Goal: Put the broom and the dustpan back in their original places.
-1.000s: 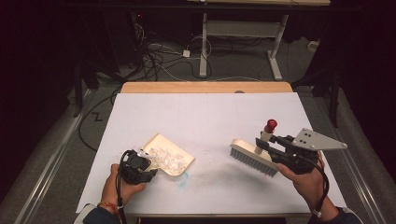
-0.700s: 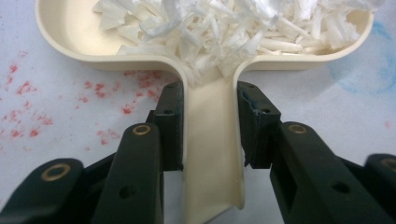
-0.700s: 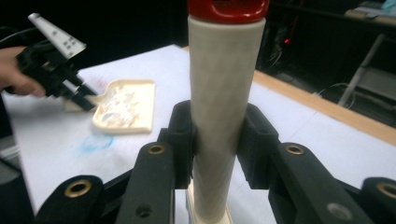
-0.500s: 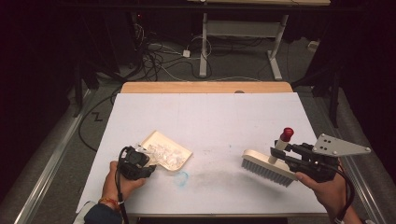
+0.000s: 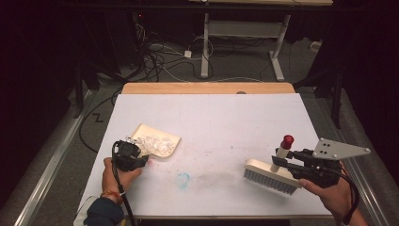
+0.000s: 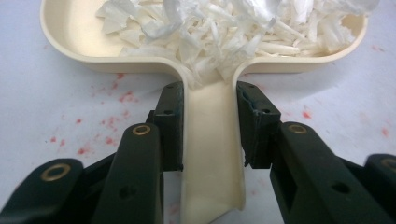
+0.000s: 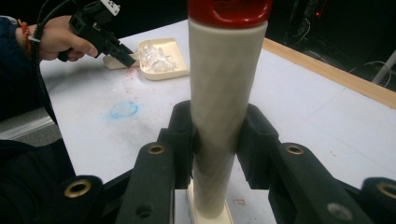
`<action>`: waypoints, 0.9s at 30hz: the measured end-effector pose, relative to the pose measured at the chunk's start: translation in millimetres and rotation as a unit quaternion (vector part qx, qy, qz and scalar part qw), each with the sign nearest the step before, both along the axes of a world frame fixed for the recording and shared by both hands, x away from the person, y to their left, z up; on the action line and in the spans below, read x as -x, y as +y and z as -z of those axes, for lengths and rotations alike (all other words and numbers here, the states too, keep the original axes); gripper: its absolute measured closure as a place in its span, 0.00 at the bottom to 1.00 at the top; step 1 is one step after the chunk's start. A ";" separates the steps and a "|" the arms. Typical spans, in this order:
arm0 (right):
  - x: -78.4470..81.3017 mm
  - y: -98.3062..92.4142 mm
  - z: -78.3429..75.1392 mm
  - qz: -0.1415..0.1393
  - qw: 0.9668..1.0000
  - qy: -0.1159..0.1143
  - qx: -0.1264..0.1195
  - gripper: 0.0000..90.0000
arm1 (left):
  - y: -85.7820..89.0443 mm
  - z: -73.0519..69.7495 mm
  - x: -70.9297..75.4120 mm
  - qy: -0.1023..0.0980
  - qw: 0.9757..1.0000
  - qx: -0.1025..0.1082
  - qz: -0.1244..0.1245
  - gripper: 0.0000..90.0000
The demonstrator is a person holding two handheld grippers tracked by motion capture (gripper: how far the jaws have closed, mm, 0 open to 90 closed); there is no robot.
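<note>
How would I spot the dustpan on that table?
Start at the white table and look to its near left corner. There lies a cream plastic dustpan, its handle clamped in the left gripper. Unlike the brush at the right, it is heaped with white paper shreds.

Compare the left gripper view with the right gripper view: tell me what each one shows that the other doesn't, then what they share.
Left gripper view alone: the left gripper shut on the dustpan's handle, and red specks on the table.

Right gripper view alone: the right gripper shut on the brush handle with its red cap, a blue smudge, the table's wooden edge, and the person's left hand.

Both: the cream dustpan full of white paper scraps on the white table.
</note>
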State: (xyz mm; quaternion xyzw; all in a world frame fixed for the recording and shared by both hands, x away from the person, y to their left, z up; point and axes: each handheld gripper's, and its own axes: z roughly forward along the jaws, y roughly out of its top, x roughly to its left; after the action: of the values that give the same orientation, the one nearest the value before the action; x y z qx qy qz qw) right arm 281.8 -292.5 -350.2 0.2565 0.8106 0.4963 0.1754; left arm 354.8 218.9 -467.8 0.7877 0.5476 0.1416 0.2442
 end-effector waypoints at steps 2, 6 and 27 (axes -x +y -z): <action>-3.6 -1.6 -0.6 -0.005 1.000 0.010 0.004 0.77 | -2.1 0.4 -2.0 -0.005 1.000 0.002 -0.007 0.70; -12.8 -3.9 3.9 0.001 0.999 0.032 0.011 0.77 | -10.3 4.2 -2.3 -0.003 1.000 0.006 -0.009 0.63; -89.6 6.6 17.6 0.094 0.993 0.058 0.041 0.68 | -14.2 0.1 31.5 -0.073 0.996 0.003 0.059 0.43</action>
State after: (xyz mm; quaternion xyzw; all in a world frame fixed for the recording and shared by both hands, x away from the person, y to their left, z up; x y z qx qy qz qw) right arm 371.4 -285.8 -367.7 0.3525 0.8113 0.4281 0.1849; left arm 323.2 204.7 -467.9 0.8056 0.4811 0.1824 0.2937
